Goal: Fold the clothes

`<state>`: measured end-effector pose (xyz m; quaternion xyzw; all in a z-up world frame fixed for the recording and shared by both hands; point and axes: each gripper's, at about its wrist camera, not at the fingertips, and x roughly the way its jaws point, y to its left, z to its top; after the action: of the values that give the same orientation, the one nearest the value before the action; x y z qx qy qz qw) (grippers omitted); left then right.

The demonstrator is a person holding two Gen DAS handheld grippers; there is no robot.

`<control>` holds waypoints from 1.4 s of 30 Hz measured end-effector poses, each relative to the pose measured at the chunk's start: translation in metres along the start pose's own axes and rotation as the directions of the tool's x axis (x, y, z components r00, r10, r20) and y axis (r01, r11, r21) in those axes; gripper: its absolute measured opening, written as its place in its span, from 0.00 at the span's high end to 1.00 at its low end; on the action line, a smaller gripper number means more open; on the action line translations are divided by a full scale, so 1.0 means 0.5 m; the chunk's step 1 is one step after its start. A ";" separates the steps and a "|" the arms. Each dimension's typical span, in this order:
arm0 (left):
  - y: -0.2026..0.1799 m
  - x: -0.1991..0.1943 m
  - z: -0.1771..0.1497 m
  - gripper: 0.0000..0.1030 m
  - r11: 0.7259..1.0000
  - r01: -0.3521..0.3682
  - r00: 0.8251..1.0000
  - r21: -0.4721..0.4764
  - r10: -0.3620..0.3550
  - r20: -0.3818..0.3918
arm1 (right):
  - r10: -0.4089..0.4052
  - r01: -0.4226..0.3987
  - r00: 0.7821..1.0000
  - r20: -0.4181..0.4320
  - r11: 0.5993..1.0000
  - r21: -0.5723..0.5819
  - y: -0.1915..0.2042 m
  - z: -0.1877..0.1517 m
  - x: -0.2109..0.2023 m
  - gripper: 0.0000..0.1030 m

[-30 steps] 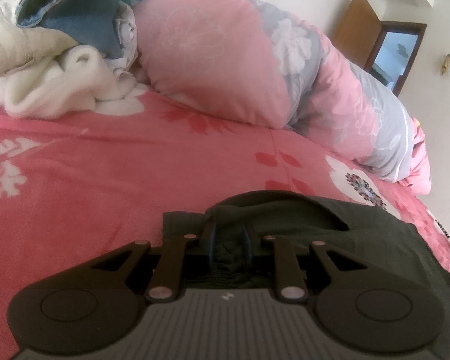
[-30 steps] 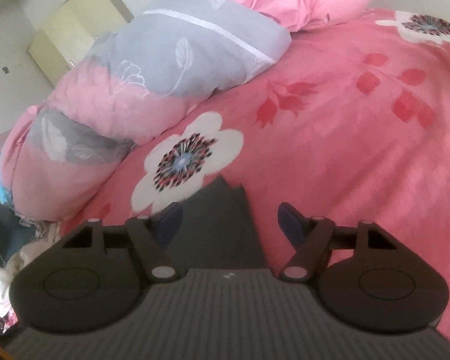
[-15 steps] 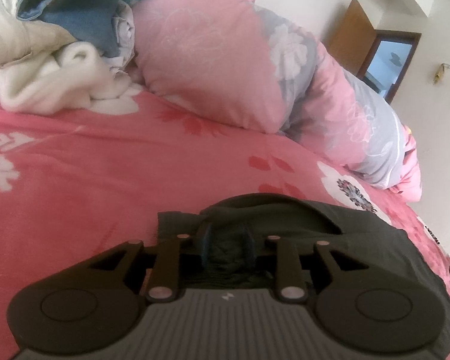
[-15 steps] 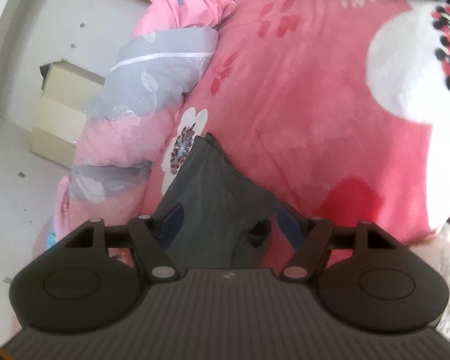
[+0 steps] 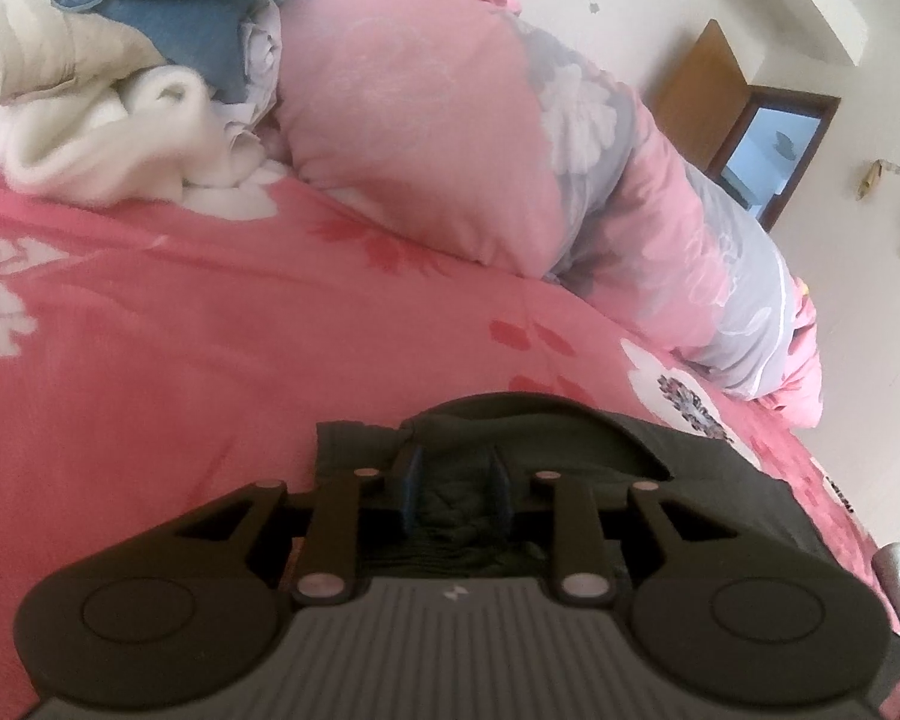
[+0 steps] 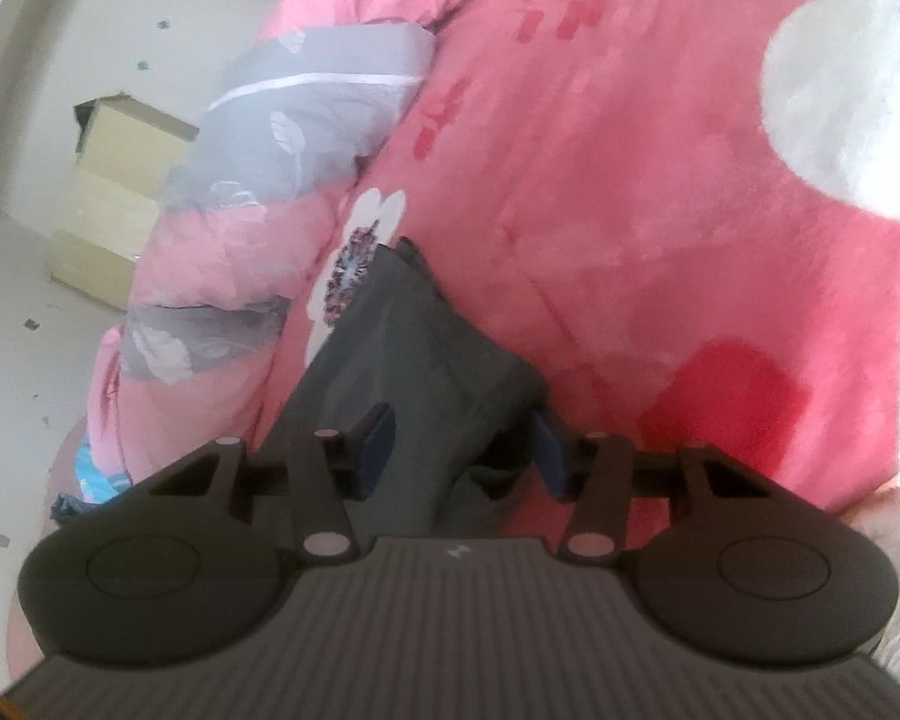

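Currently, step in hand: one dark garment is being worked on the bed, with both tools at it.

Garment: a dark grey-green garment (image 5: 678, 468) lies on the pink flowered bedspread (image 5: 210, 324), near the front edge of the bed.

Left tool: the left tool (image 5: 456, 480) is closed down on a bunched fold of the garment, cloth crumpled between its two fingers.

Right tool: the right tool (image 6: 462, 450) has its fingers spread, one on each side of a narrow end of the same garment (image 6: 402, 348); the cloth passes between them, but they do not pinch it.

Key relation: in the right wrist view the garment's long axis runs straight away from the right tool toward the rolled quilt (image 6: 258, 192); in the left wrist view the cloth spreads rightward from the left tool. So I judge the two tools sit at different ends or edges of one piece, the left already holding and the right the one that must close.

Next move, as a judgement: the right tool needs to shut on its end so that the two can lift and bring cloth over cloth.

Risk: the narrow end is partly raised and could slip out before the fingers meet.

Surroundings: a pile of other clothes (image 5: 120, 60) sits far back by the quilt, well apart.
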<state>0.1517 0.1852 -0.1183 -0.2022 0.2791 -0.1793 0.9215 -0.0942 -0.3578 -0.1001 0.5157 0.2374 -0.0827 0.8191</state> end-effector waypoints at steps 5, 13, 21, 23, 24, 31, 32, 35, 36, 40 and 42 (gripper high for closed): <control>0.003 0.000 -0.001 0.74 1.000 0.009 1.000 -0.009 -0.009 0.002 | 0.029 -0.030 1.000 -0.008 0.998 -0.055 0.005 -0.009 0.003 0.85; 0.003 -0.001 -0.001 0.74 1.000 0.009 1.000 -0.011 -0.009 0.003 | 0.076 -0.076 0.997 0.000 0.990 -0.120 0.022 -0.009 -0.004 0.93; 0.001 -0.001 -0.001 0.73 1.000 0.007 1.000 -0.012 -0.007 0.004 | -0.011 0.008 1.000 -0.010 0.962 -0.271 0.062 -0.006 0.000 0.77; 0.000 -0.001 -0.001 0.73 1.000 0.008 1.000 -0.013 -0.007 0.005 | -0.052 0.048 0.999 -0.003 0.930 -0.365 0.087 -0.005 0.002 0.72; 0.000 -0.001 -0.001 0.72 1.000 0.008 1.000 -0.013 -0.008 0.005 | -0.069 0.059 0.998 -0.011 0.914 -0.402 0.098 -0.003 0.006 0.71; 0.000 -0.002 -0.001 0.72 1.000 0.009 1.000 -0.016 -0.009 0.004 | -0.144 0.067 0.984 -0.109 0.850 -0.523 0.149 -0.008 0.047 0.85; 0.000 -0.002 -0.001 0.72 1.000 0.009 1.000 -0.016 -0.009 0.004 | -0.149 0.065 0.982 -0.117 0.844 -0.532 0.156 -0.010 0.050 0.94; -0.001 -0.002 -0.001 0.72 1.000 0.010 1.000 -0.017 -0.010 0.004 | -0.119 0.028 0.983 -0.140 0.852 -0.522 0.175 -0.008 0.059 0.98; -0.001 -0.002 -0.001 0.72 1.000 0.010 1.000 -0.017 -0.010 0.004 | -0.092 0.003 0.984 -0.150 0.860 -0.510 0.185 -0.005 0.060 0.98; 0.000 -0.002 -0.001 0.72 1.000 0.011 1.000 -0.016 -0.011 0.003 | 0.040 -0.120 0.982 -0.184 0.886 -0.448 0.241 0.021 0.081 0.99; 0.001 -0.002 -0.001 0.72 1.000 0.012 1.000 -0.017 -0.012 0.003 | 0.108 -0.177 0.976 -0.188 0.896 -0.408 0.268 0.043 0.104 0.99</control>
<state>0.1507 0.1859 -0.1181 -0.2118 0.2780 -0.1822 0.9190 0.0089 -0.3102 -0.0091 0.3472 0.2764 0.0728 0.8932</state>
